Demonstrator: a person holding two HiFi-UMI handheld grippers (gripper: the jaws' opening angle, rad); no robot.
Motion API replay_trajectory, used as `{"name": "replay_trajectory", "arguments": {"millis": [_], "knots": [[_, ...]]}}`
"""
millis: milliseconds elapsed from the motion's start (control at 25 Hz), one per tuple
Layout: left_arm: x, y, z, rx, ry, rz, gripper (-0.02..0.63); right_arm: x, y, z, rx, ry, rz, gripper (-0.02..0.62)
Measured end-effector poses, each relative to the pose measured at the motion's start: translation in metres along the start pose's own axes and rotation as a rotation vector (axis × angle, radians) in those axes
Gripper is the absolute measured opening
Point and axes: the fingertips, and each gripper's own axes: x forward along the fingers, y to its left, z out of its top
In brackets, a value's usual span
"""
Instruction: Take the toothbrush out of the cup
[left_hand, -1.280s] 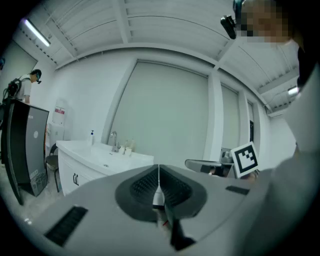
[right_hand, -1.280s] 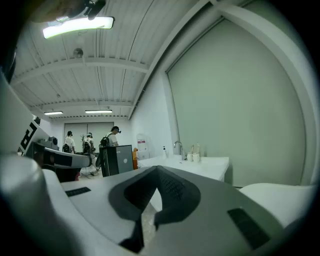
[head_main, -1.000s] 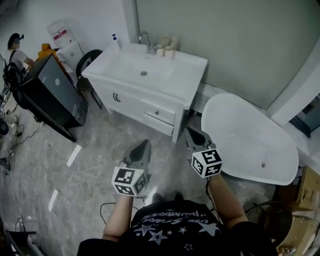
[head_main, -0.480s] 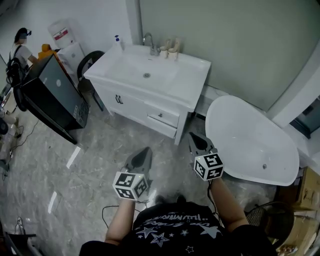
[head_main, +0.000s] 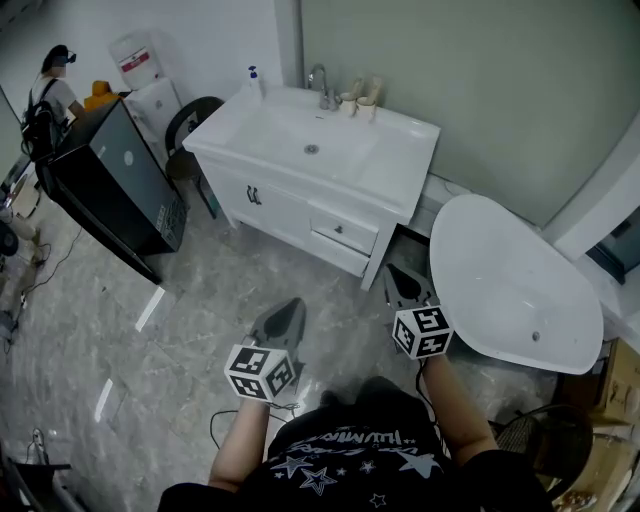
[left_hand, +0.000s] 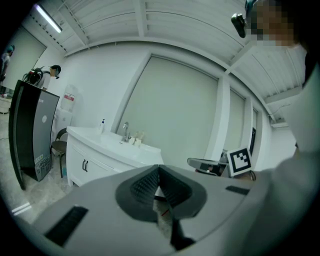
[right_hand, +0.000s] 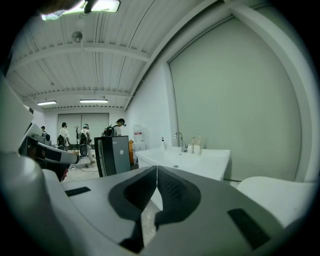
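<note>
Two pale cups (head_main: 357, 102) stand at the back of the white vanity top (head_main: 400, 160), just right of the faucet (head_main: 320, 85); toothbrushes stick up from them, too small to tell apart. The cups (left_hand: 135, 141) show small and far off in the left gripper view, and the cups (right_hand: 193, 148) likewise in the right gripper view. My left gripper (head_main: 290, 305) hovers over the floor well short of the vanity, jaws shut and empty. My right gripper (head_main: 397, 272) is held near the vanity's right front corner, also shut with nothing in it.
A white bathtub (head_main: 510, 280) lies to the right. Left of the vanity stand a dark chair (head_main: 195, 118), a black cabinet (head_main: 110, 190) and a water dispenser (head_main: 140, 65). A person (head_main: 55, 90) stands at far left. A soap bottle (head_main: 252, 80) sits on the vanity's back left corner.
The vanity and tub have slid down and right in the head view and look nearer. Both grippers sit slightly lower in the frame, jaws still shut.
</note>
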Motion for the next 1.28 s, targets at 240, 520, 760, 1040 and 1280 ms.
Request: {"name": "replay_trajectory", "arguments": {"millis": [240, 520, 760, 1040, 1280], "knots": [[-0.011, 0.028, 0.003, 0.002, -0.014, 0.038, 0.02, 0.013, 0.015, -0.004, -0.017, 0.01, 0.01, 0.015], [-0.004, 0.053, -0.002, -0.012, 0.007, 0.08, 0.02, 0.043, 0.01, -0.016, -0.002, 0.035, -0.008, 0.015], [0.025, 0.077, 0.009, -0.007, 0.002, 0.111, 0.02, 0.087, -0.004, -0.015, 0.003, 0.038, 0.015, 0.015], [0.083, 0.108, 0.023, -0.003, 0.008, 0.125, 0.02, 0.15, -0.04, -0.013, 0.027, 0.05, 0.029, 0.015], [0.141, 0.132, 0.04, -0.004, 0.02, 0.133, 0.02, 0.209, -0.074, -0.005, 0.021, 0.074, 0.04, 0.015]]}}
